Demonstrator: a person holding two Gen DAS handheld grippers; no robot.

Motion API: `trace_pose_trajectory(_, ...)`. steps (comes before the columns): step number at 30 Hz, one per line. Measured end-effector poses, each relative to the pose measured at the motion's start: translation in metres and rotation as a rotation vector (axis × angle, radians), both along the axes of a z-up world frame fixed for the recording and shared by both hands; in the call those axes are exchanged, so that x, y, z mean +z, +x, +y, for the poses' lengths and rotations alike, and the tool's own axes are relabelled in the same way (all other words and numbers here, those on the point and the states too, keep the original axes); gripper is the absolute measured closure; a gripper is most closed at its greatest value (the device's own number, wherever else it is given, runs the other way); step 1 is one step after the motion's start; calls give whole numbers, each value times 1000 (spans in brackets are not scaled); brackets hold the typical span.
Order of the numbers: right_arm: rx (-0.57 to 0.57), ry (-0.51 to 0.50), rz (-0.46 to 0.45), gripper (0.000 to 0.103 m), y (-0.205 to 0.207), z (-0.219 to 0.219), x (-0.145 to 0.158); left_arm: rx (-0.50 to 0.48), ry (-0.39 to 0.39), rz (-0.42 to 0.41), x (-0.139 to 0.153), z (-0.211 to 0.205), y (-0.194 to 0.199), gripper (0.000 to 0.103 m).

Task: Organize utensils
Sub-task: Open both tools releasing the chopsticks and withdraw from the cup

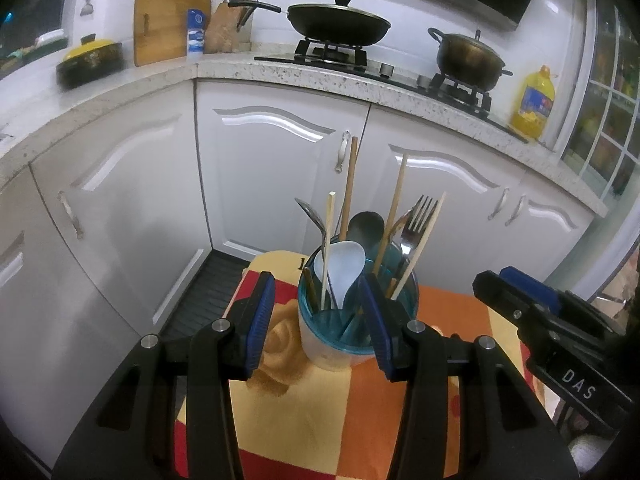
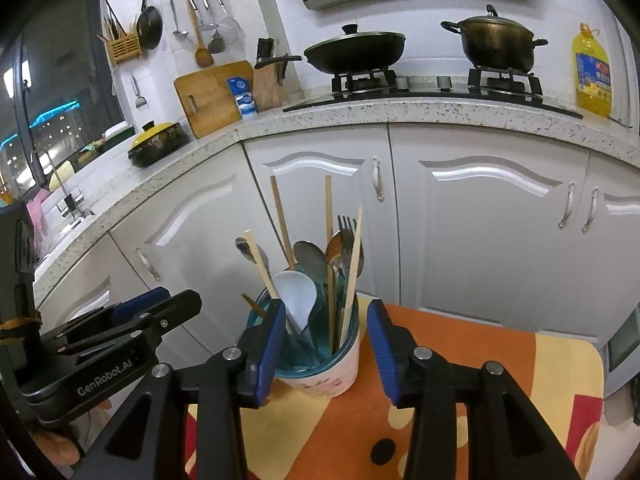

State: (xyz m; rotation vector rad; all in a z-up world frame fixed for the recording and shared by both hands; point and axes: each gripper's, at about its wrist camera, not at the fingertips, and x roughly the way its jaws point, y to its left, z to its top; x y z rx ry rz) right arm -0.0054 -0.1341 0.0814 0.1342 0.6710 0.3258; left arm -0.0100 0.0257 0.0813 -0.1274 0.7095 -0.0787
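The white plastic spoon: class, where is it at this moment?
In both wrist views the white plastic spoon stands bowl-up inside the blue-rimmed utensil cup on the orange cloth, among the chopsticks, left of the fork.

A: What is holding the things up?

B: I see a small table [image 2: 560, 364]. A cloth [image 1: 340, 412] with orange, yellow and red blocks is spread over its top.

A: And what stands on it?

B: One cup [image 2: 332, 376], white outside with a blue-green rim. It stands upright near the far left part of the table, right on the cloth. It is full of chopsticks, spoons and a fork. I see nothing else lying on the cloth.
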Motion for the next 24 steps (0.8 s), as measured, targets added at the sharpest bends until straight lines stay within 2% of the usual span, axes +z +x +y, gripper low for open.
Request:
trace_pose_trajectory(8, -1, -24, -22, 62, -17, 5, 3, 14, 15, -41, 10, -1, -18, 60)
trace_pose_trajectory(15, -14, -34, -37, 62, -26, 6, 6, 31, 58, -81, 18, -6, -31, 60)
trace_pose_trajectory(24, -9, -47, -57, 62, -33, 9, 11, 41, 74, -95, 21, -5, -37, 60)
